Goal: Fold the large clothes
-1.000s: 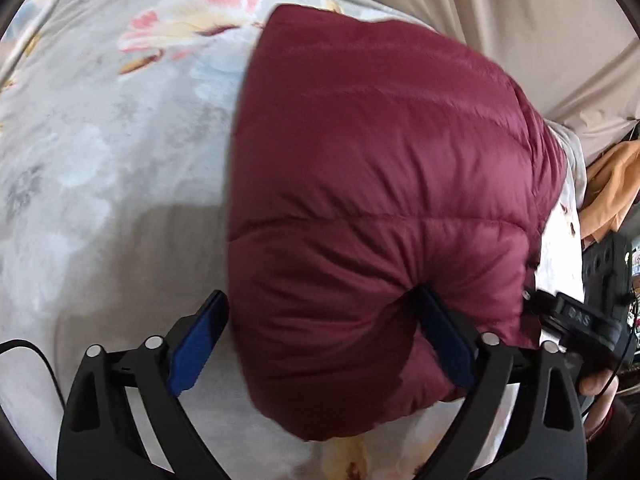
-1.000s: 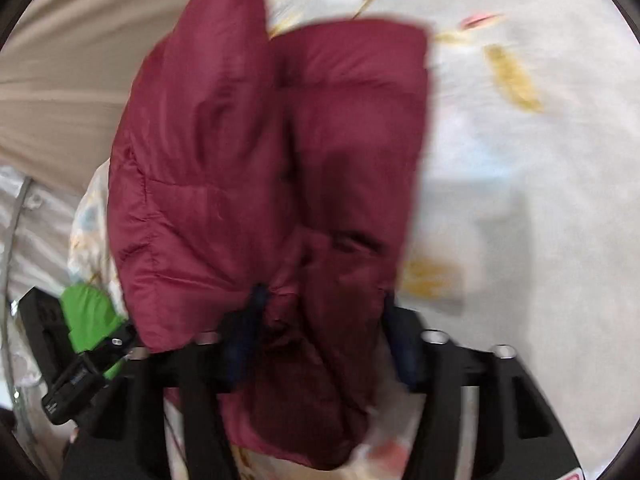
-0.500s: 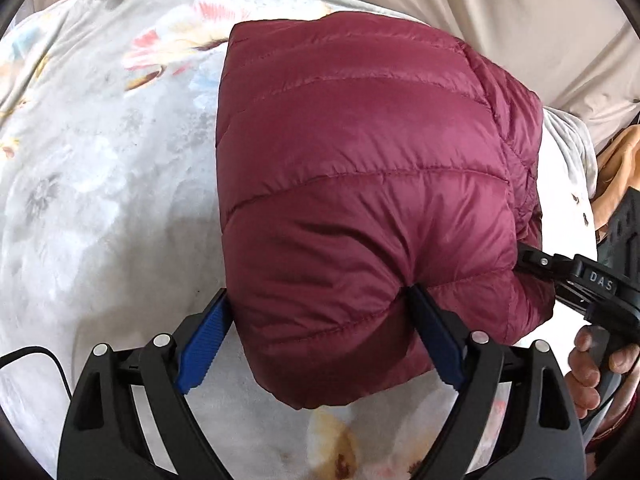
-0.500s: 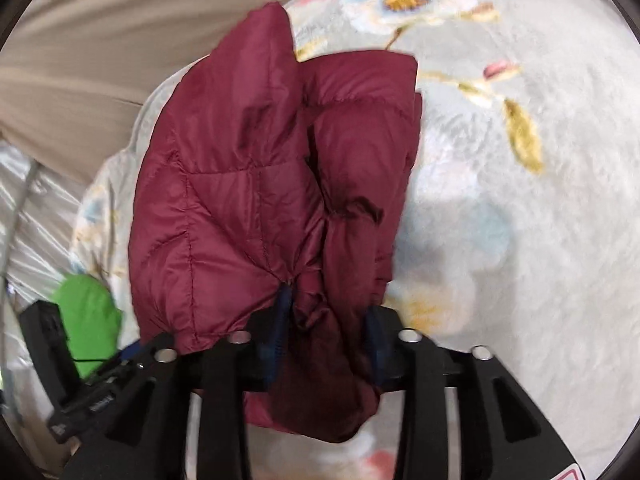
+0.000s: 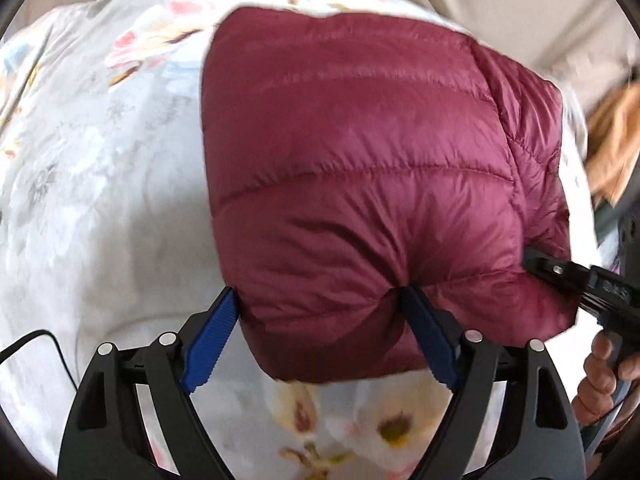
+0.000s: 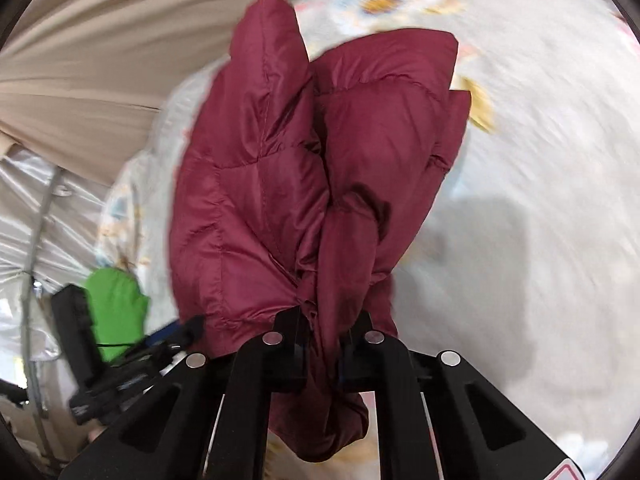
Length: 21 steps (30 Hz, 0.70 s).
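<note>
A maroon quilted puffer jacket (image 5: 360,184) is folded into a thick bundle over a floral bedsheet (image 5: 100,152). My left gripper (image 5: 320,320) has its blue pads wide apart around the bundle's near corner; the right pad presses into the fabric, the left pad sits at its edge. My right gripper (image 6: 326,334) is shut on a bunched edge of the jacket (image 6: 304,184), which hangs lifted in front of it. The right gripper also shows at the jacket's right side in the left wrist view (image 5: 576,276).
Beige curtain (image 6: 80,60) hangs behind the bed. An orange cloth (image 5: 616,148) lies at the far right. A green item (image 6: 114,312) and the left gripper's handle (image 6: 100,364) sit at the bed's edge, with silver plastic sheeting (image 6: 28,216) beyond.
The right gripper's jaws have closed tight on the jacket's bunched edge. The left gripper's pads have narrowed around the bundle's corner. The bundle has shifted slightly.
</note>
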### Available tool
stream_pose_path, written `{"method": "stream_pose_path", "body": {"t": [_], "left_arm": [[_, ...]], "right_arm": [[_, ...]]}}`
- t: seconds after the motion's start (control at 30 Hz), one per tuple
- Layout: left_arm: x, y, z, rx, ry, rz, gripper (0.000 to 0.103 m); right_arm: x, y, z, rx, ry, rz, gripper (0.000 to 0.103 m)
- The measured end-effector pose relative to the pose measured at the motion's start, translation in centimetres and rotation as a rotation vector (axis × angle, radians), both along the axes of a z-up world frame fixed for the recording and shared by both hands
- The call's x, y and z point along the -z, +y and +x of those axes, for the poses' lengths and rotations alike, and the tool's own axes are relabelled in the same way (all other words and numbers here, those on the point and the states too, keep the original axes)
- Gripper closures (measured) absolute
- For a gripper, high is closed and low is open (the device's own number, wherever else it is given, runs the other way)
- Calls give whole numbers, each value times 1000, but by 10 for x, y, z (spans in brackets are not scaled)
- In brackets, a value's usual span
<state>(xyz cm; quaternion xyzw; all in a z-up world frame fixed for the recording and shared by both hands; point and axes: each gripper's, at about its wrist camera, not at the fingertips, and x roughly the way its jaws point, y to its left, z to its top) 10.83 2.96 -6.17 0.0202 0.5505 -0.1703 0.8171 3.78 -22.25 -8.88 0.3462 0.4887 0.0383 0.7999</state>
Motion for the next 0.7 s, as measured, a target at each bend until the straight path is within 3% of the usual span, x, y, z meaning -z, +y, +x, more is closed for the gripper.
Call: {"method": "stream_pose_path", "body": {"t": [0.1, 0.17, 0.23, 0.33, 0.43, 0.47, 0.53, 0.7], "left_arm": [[9, -25, -19, 34, -45, 123, 22], [1, -34, -28, 28, -84, 157, 22], [-13, -34, -35, 7, -121, 151, 22], [-33, -34, -39, -24, -168, 150, 22], [-51, -34, -42, -56, -207, 144, 22], [-55, -33, -42, -65, -213, 143, 22], [-58, -28, -38, -44, -227, 148, 22], [-51, -12, -29, -94, -208, 168, 22]], "right_arm": [[43, -4, -2, 42, 120, 20, 84], [46, -10, -8, 85, 140, 31, 81], [26, -17, -21, 111, 96, 5, 77], [-25, -18, -45, 129, -30, -199, 77], [-54, -11, -46, 112, -114, -295, 77], [-56, -9, -39, 103, -127, -309, 79], [-53, 4, -16, 98, -134, -351, 94], [-39, 19, 45, 48, -148, -372, 102]]}}
